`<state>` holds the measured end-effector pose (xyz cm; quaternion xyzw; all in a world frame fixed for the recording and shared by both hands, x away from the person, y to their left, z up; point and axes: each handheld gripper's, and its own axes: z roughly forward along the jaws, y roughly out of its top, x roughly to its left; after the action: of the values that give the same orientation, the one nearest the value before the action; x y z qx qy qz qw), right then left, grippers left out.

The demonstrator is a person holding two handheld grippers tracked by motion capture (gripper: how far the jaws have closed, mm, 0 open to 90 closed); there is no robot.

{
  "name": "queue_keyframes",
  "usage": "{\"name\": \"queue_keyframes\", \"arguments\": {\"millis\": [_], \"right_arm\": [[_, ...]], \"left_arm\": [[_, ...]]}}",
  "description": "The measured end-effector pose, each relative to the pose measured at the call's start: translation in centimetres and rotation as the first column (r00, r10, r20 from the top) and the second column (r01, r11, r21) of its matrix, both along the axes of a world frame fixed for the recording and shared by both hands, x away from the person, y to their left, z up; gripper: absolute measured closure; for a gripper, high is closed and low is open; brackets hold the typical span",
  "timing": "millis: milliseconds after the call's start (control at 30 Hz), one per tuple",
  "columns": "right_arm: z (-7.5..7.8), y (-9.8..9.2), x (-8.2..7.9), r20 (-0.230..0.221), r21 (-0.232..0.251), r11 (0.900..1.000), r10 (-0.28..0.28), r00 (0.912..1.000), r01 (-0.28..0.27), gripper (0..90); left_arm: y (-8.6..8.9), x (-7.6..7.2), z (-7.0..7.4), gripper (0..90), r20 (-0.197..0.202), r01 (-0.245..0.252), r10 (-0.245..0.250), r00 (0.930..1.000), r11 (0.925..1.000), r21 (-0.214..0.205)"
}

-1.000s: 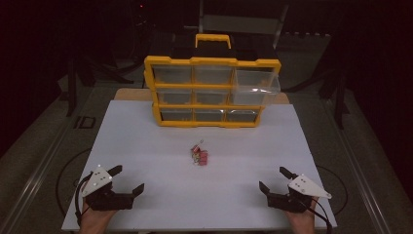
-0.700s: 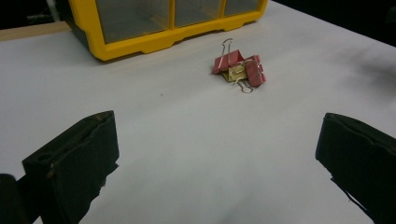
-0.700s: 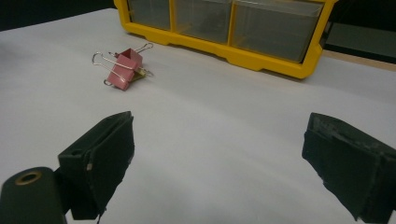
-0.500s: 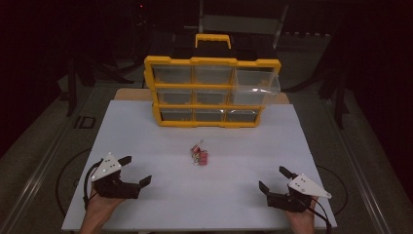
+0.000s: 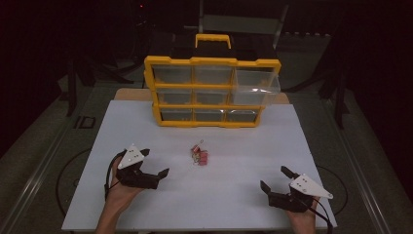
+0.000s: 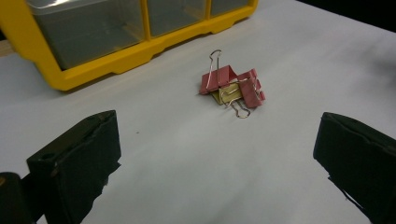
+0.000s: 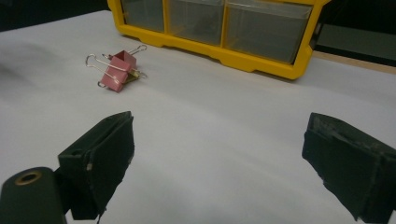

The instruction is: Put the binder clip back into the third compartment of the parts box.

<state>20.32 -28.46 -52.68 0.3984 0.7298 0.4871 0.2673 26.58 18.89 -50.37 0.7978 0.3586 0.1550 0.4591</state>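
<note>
A small heap of pink binder clips (image 5: 199,154) with wire handles lies mid-table on the white surface; it is also visible in the left gripper view (image 6: 232,87) and the right gripper view (image 7: 116,67). My left gripper (image 5: 155,164) is open, a short way left of the clips, jaws aimed toward them and empty (image 6: 219,154). At the front right my right gripper (image 5: 275,179) rests open and empty (image 7: 217,158), well away from the clips.
A yellow drawer organiser (image 5: 212,92) with clear drawers stands at the back of the white table (image 5: 234,195); its top-right drawer (image 5: 255,87) is pulled out. Dark floor surrounds the table.
My left gripper has moved forward and to the right toward the binder clips. The right gripper and the clips have stayed still.
</note>
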Motion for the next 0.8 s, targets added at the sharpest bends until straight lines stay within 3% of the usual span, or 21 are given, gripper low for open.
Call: {"name": "queue_keyframes", "arguments": {"millis": [367,800], "right_arm": [[-0.1,0.3,0.1,-0.002,-0.017,0.9998,0.01,0.9999,-0.01,8.7],[-0.1,0.3,0.1,-0.001,-0.021,0.9997,0.011,0.9999,-0.011,8.7]], "left_arm": [[-2.6,1.9,-0.5,2.5,-0.037,0.029,-0.029,0.9989,0.9995,-0.011],[-5.2,3.4,-1.2,5.0,-0.081,0.066,-0.065,0.9946,0.9978,0.003]]}}
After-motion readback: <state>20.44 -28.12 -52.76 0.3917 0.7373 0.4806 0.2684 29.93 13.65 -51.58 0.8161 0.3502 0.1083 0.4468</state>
